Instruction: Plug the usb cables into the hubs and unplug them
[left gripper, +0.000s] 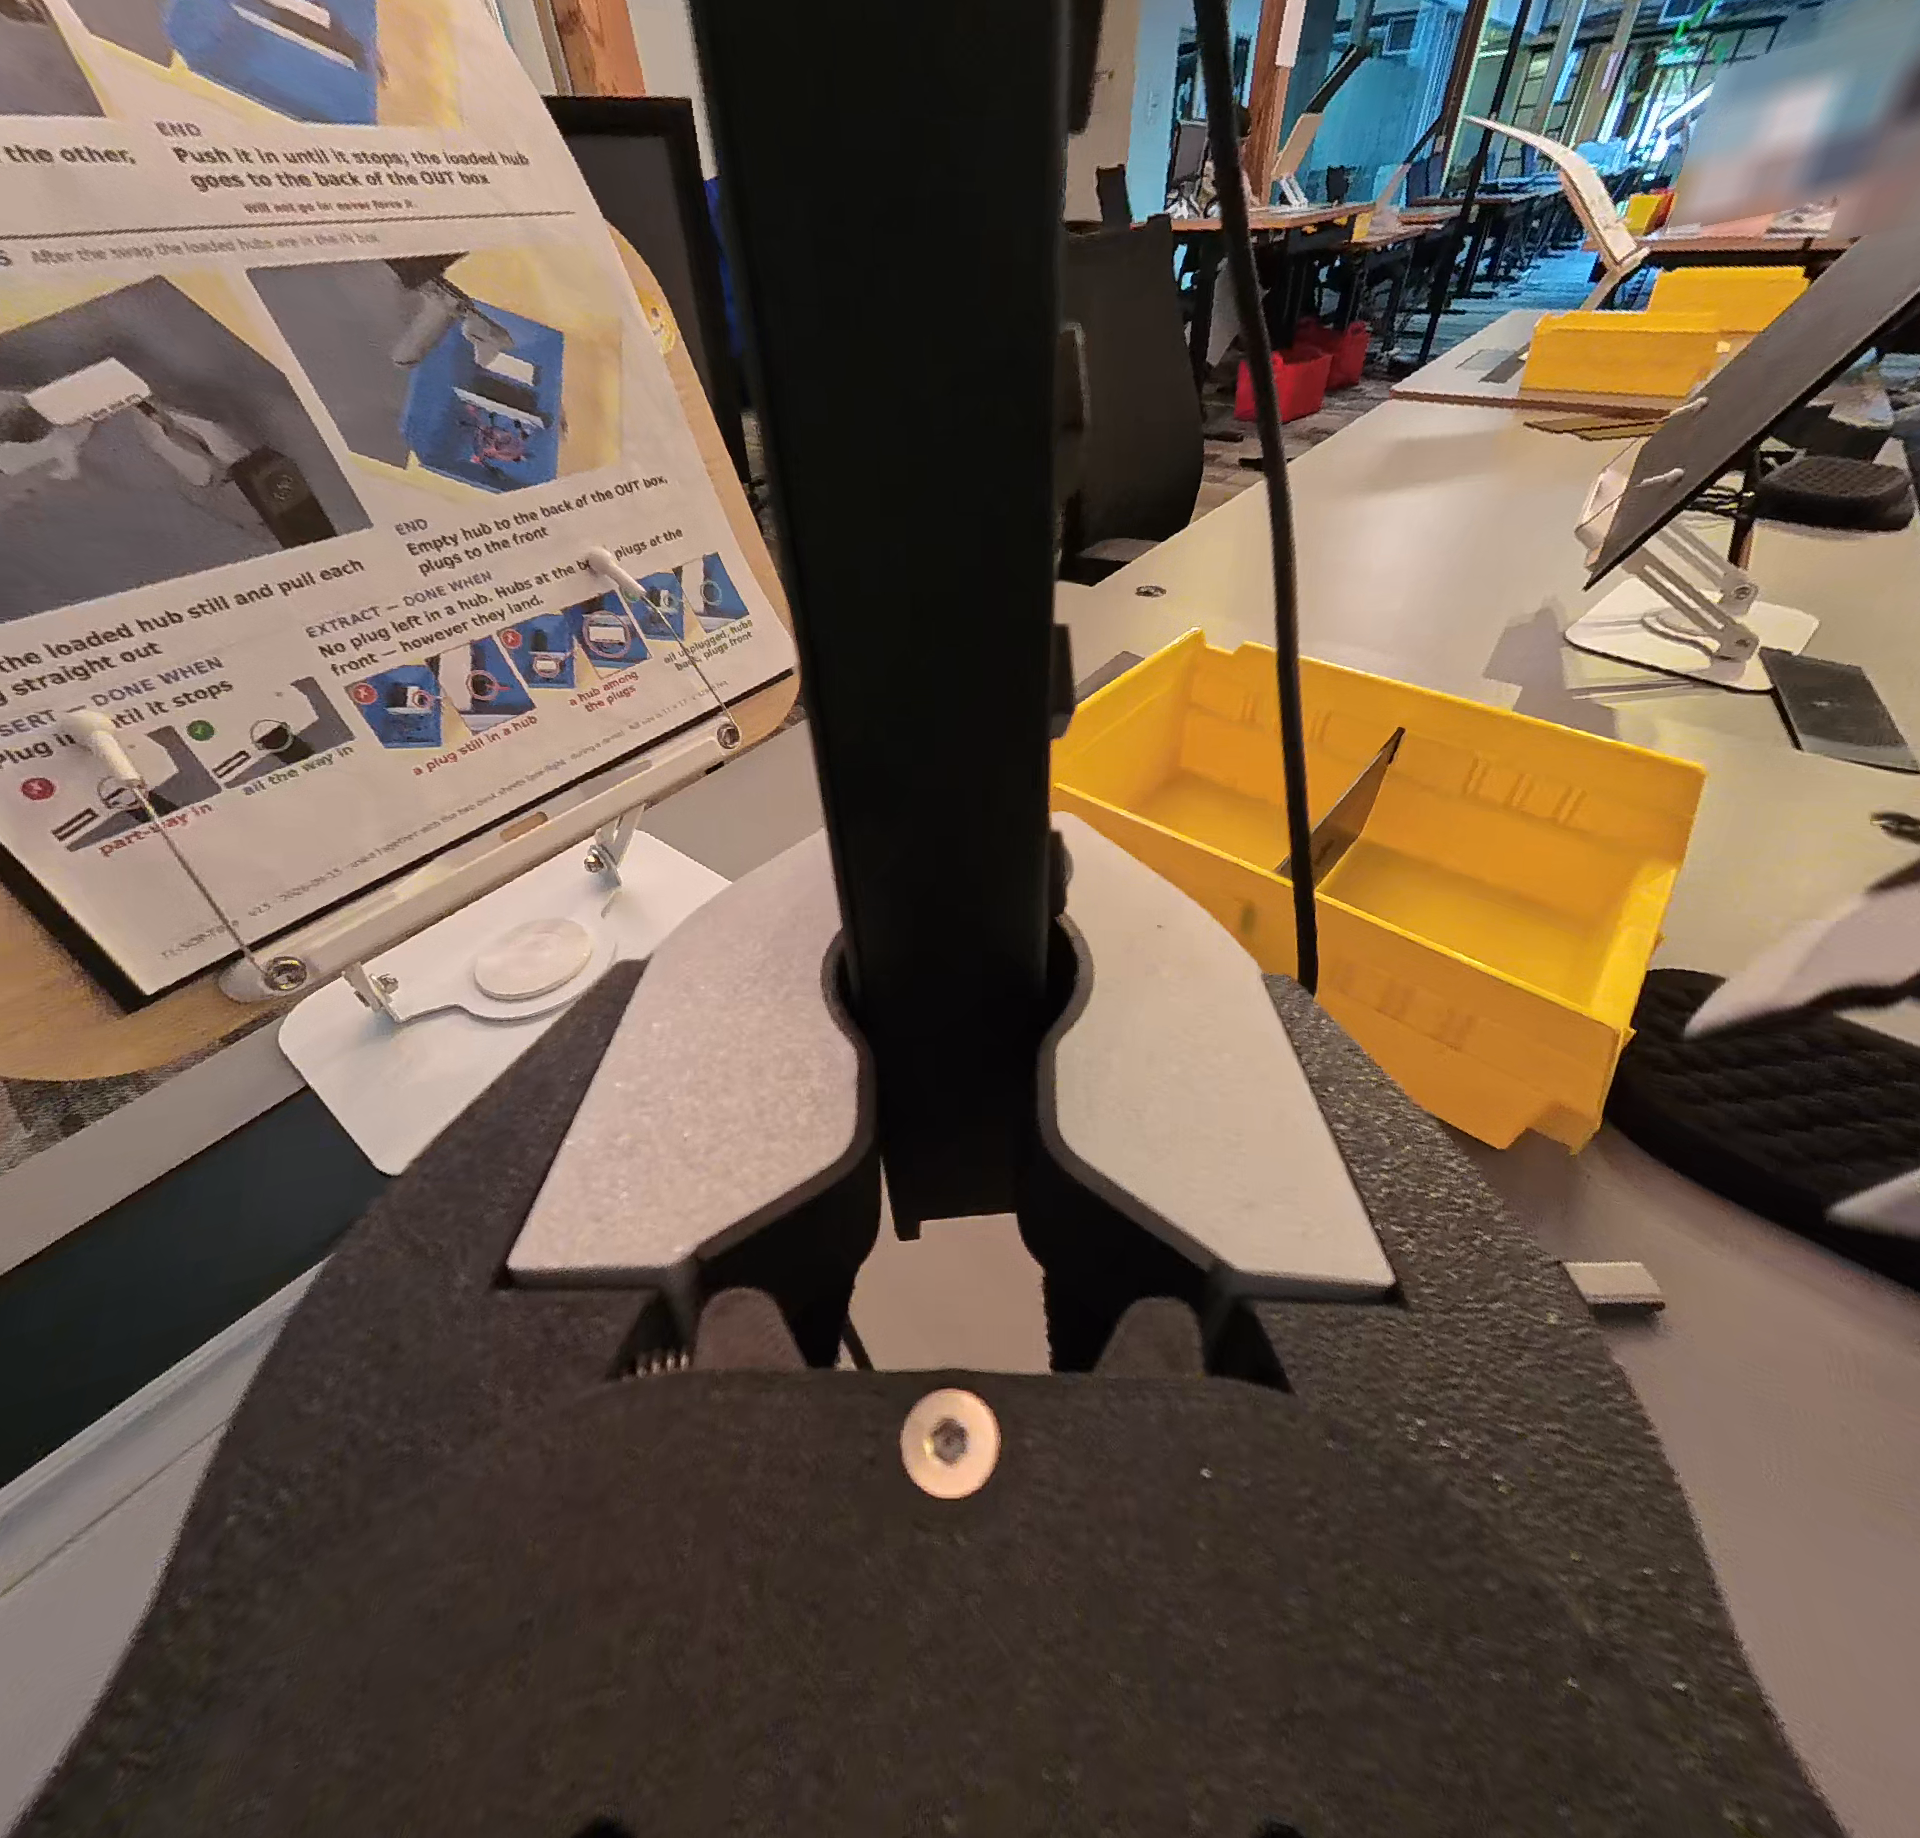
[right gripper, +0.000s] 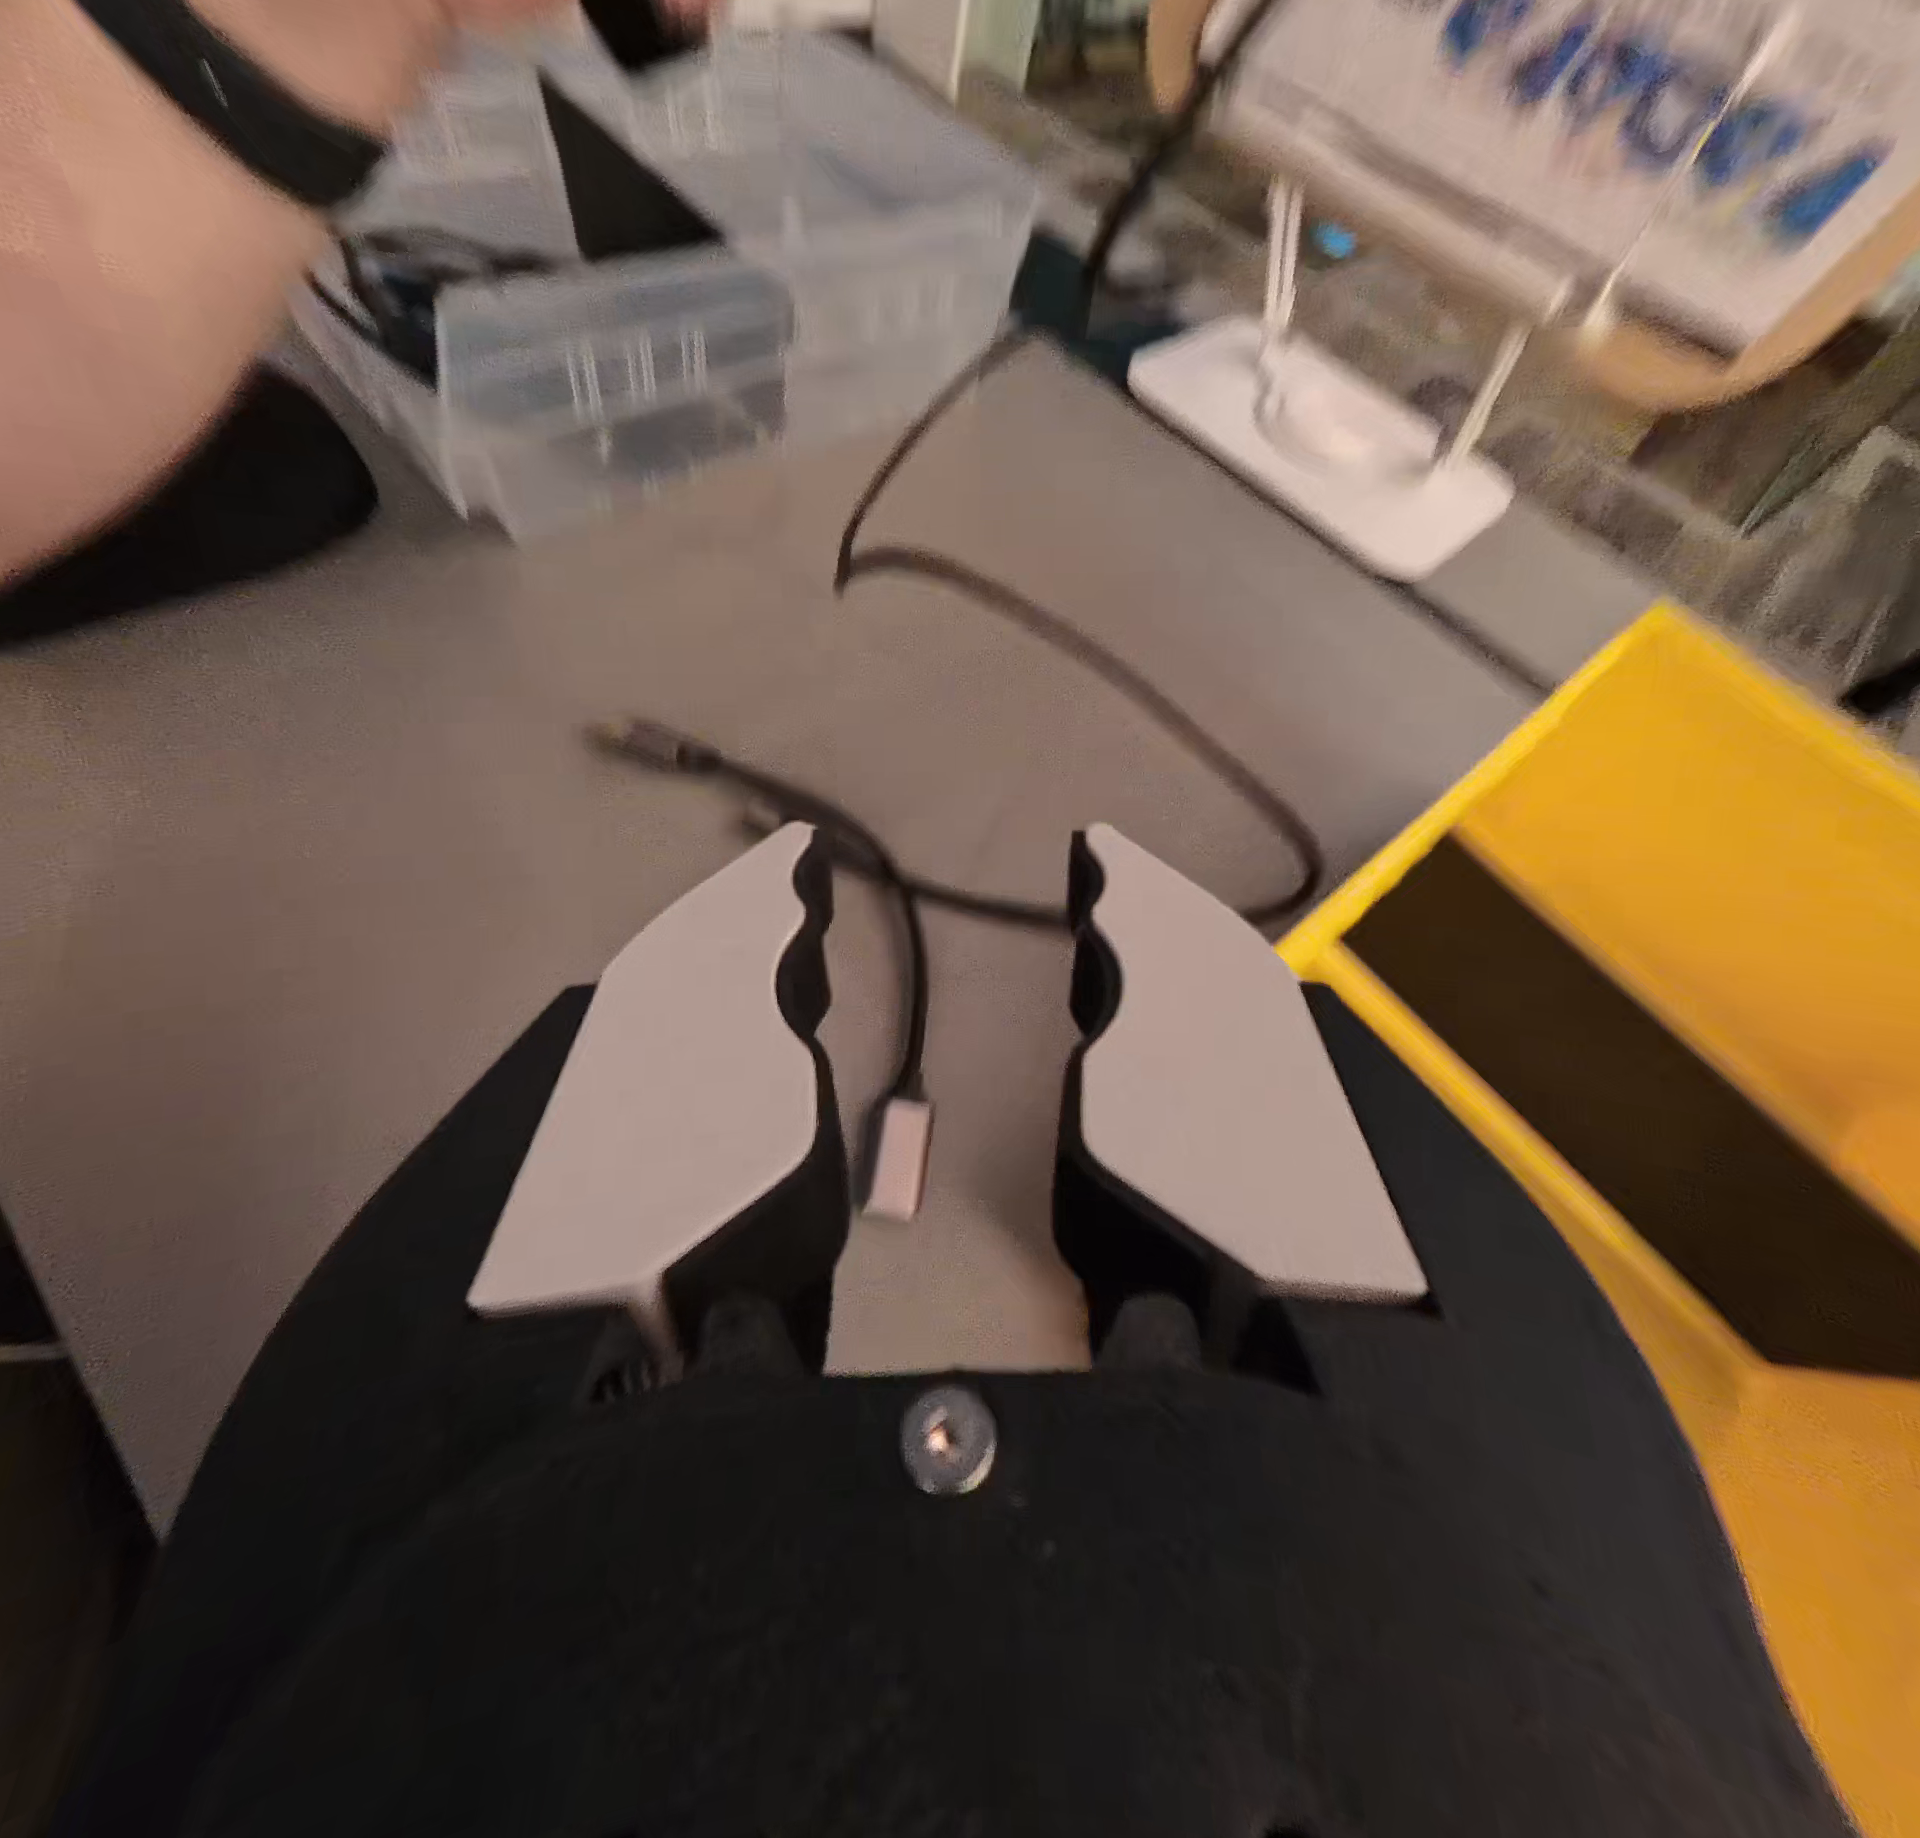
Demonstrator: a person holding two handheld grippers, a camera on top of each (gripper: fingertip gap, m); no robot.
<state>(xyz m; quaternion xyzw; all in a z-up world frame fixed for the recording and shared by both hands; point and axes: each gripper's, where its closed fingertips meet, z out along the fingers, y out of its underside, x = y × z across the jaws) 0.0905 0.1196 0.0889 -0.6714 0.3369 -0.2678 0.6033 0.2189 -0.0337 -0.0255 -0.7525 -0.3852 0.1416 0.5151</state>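
Long black hub (left gripper: 914, 541) (upright, tool-gripped)

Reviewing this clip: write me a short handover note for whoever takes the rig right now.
Left gripper: shut on the black hub, held upright, its cable hanging beside it.
Right gripper: open, empty, above a loose USB plug on the grey table; a second plug lies farther off.
Yellow bin: beside the work area, its visible compartments empty.
Done: hub picked up.
Left: probably grasp the nearer plug and insert it, then the rest; unplug afterwards.
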